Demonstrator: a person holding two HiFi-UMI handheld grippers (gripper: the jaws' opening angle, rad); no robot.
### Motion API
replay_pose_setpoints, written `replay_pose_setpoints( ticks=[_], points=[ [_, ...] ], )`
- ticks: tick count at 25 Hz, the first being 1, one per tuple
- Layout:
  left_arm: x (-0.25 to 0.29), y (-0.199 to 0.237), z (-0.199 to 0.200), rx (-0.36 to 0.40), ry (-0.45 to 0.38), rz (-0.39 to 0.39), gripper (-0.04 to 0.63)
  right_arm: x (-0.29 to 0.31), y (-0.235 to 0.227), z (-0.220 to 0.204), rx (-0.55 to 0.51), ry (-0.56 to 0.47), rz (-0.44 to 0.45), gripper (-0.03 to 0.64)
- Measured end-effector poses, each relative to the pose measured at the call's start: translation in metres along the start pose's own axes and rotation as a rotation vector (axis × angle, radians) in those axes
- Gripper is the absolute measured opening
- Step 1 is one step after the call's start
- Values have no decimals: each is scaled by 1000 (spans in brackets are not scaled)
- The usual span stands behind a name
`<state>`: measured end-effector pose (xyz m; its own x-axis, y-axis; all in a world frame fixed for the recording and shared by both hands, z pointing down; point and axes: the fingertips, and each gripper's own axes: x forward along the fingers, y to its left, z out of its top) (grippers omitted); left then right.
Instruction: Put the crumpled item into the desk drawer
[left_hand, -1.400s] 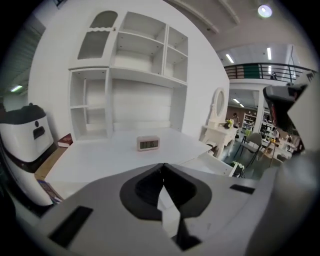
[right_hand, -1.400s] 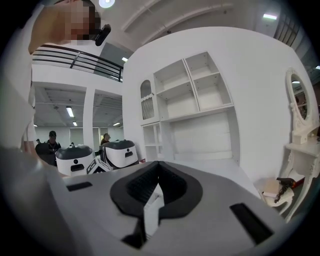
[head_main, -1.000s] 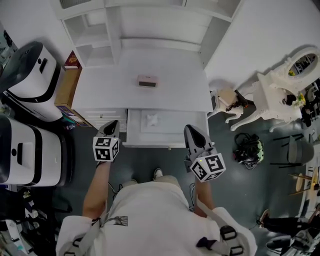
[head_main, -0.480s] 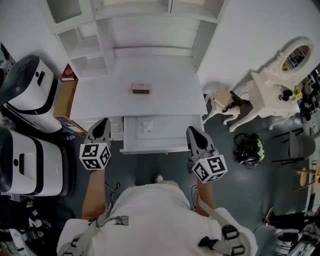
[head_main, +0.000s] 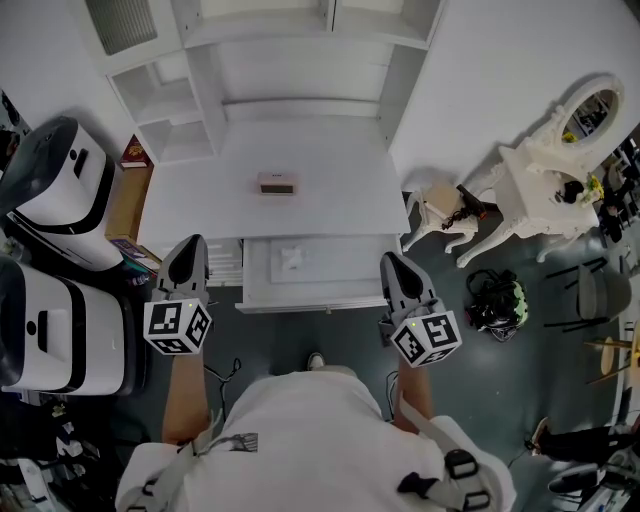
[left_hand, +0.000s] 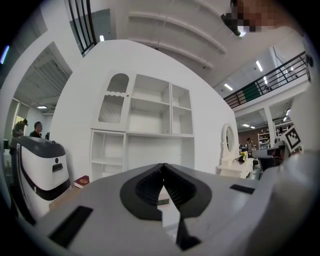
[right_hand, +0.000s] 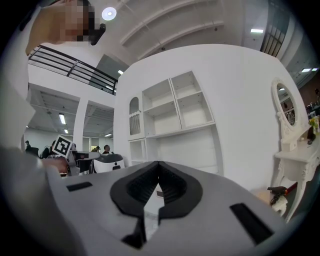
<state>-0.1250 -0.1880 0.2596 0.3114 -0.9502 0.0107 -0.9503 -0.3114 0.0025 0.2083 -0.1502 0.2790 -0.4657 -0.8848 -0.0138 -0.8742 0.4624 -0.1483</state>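
The white desk (head_main: 200, 200) has its drawer (head_main: 345, 272) pulled open. A small crumpled white item (head_main: 292, 258) lies inside the drawer, left of its middle. My left gripper (head_main: 190, 243) hovers off the drawer's left front corner, shut and holding nothing; in its own view its jaws (left_hand: 163, 166) meet at the tip. My right gripper (head_main: 390, 259) is at the drawer's right front corner, also shut and holding nothing, its tips touching (right_hand: 158, 163). Neither gripper touches the item or the drawer.
A small pink box (head_main: 277, 183) sits on the desktop below white shelving (head_main: 300, 60). Two large white machines (head_main: 60, 160) and a cardboard box (head_main: 128, 200) stand at the left. To the right are a white vanity with mirror (head_main: 560, 170), a stool (head_main: 440, 200) and a helmet (head_main: 500, 298).
Both grippers have drawn back from the drawer front, the left one sliding out to the left. The crumpled item stays in the open drawer.
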Motion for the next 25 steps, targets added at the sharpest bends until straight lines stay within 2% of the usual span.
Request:
replay_pose_setpoints(
  ticks=[13, 17, 25],
  points=[
    [-56, -5, 37, -12, -118, 53, 15, -2, -3, 6, -6, -7, 33, 9],
    [-76, 6, 37, 18, -121, 103, 15, -14, -2, 7, -9, 9, 17, 9],
    [-99, 10, 15, -36, -81, 144, 15, -27, 1, 10, -18, 28, -4, 9]
  ],
)
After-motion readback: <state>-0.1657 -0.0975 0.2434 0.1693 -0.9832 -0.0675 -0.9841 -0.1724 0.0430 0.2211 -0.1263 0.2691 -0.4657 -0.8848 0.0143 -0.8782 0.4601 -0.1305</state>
